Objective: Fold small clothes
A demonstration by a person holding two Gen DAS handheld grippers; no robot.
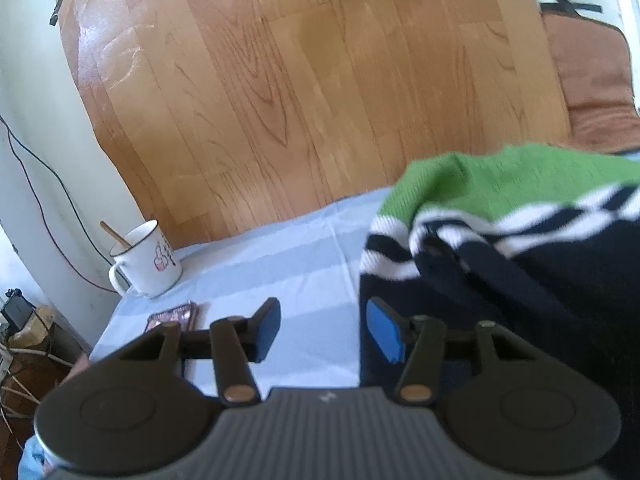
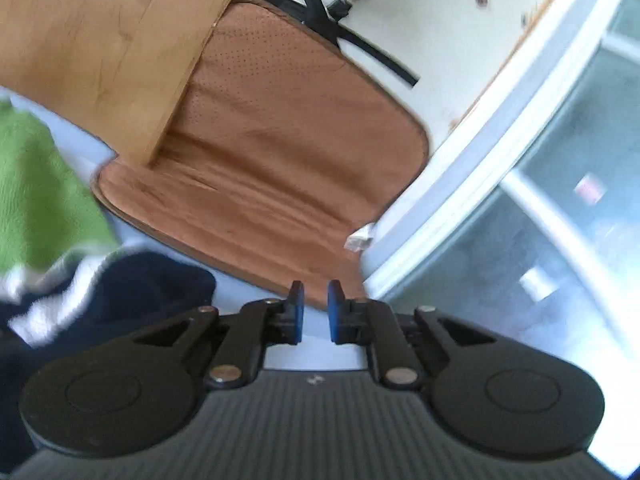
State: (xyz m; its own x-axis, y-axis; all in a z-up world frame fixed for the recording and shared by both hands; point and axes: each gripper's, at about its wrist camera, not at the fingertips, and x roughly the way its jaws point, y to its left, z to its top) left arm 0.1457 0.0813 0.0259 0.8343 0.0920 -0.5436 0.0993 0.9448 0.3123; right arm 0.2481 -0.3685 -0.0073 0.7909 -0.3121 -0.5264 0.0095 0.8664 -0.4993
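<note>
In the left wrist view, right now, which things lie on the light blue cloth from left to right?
White mug → small dark packet → green, white and navy garment.

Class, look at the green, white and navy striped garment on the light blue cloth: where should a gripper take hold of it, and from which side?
Probably the garment's striped edge nearest the left gripper, approached from the bare cloth side: it looks bunched and raised.

1. Table, covered by a pale blue cloth (image 1: 280,256).
2. White mug (image 1: 146,258) holding a stick, near the far left corner.
3. Small dark packet (image 1: 174,316), just beside the mug.
4. Green, white and navy garment (image 1: 520,248), heaped toward the right side.
5. Brown perforated pad (image 2: 280,160), at the far right edge.
</note>
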